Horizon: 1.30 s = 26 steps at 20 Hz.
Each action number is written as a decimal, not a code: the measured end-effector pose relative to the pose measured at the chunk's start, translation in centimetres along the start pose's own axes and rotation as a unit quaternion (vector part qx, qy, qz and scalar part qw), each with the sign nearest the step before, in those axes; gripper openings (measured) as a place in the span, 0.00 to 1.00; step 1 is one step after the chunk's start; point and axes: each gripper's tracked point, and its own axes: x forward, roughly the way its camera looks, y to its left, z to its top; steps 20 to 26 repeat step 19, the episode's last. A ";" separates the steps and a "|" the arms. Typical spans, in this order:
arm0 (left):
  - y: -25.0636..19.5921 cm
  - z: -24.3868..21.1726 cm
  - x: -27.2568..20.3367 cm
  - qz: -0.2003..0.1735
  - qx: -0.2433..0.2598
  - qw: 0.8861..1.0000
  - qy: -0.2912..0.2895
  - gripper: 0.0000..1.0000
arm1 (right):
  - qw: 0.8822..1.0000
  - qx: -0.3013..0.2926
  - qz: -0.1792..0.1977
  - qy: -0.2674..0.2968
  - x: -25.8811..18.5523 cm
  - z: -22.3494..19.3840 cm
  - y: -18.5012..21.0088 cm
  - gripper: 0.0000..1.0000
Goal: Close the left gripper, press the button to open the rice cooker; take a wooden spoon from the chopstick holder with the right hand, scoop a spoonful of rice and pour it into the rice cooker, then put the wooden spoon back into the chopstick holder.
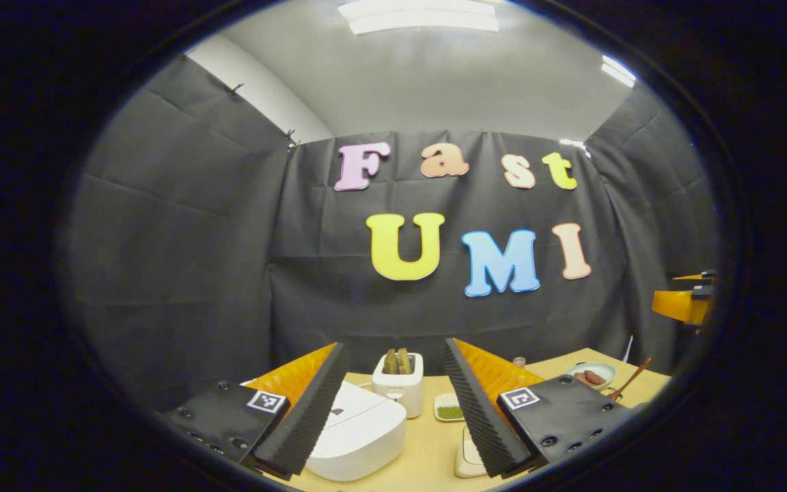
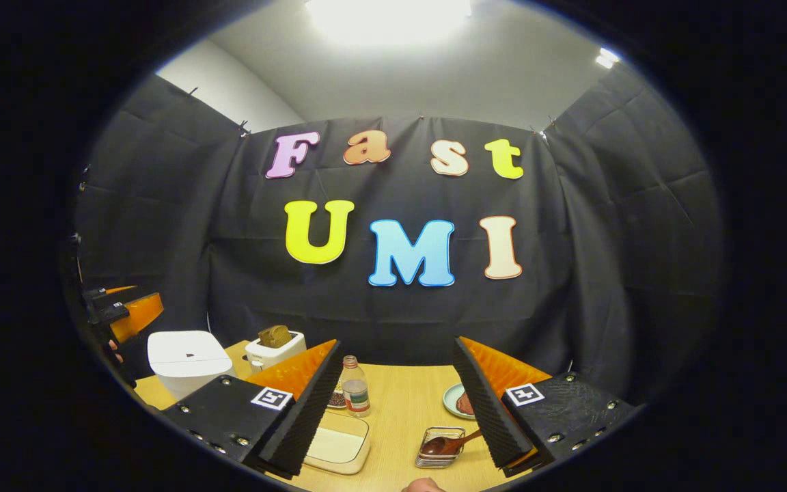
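I see the white rice cooker with its lid down, both the left gripper and right gripper with fingers spread, holding nothing.

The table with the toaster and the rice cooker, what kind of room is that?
Probably a pretend kitchen set up inside a recording booth, not a real home. A wooden table holds a white rice cooker, a toaster with bread and a small bottle, and black cloth walls hang all around.

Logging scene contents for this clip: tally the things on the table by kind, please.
White appliances: 2 (rice cooker, toaster)
Bottles: 1 (bottle)
Dishes: 3 (plate, rice container, green dish)
Spoon sets: 1 (wooden spoon in wire holder)
Total: 7
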 end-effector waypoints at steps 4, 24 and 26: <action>-2.7 0.6 -1.9 -0.031 0.008 0.999 -0.006 0.99 | 1.000 0.006 -0.011 0.003 -0.1 0.1 -1.1 0.98; -2.4 0.1 -3.7 -0.022 -0.035 0.999 0.007 0.96 | 0.999 0.011 -0.036 -0.022 -1.3 1.2 -2.2 0.98; -2.4 0.1 -3.7 -0.022 -0.035 0.999 0.007 0.96 | 0.999 0.011 -0.036 -0.022 -1.3 1.2 -2.2 0.98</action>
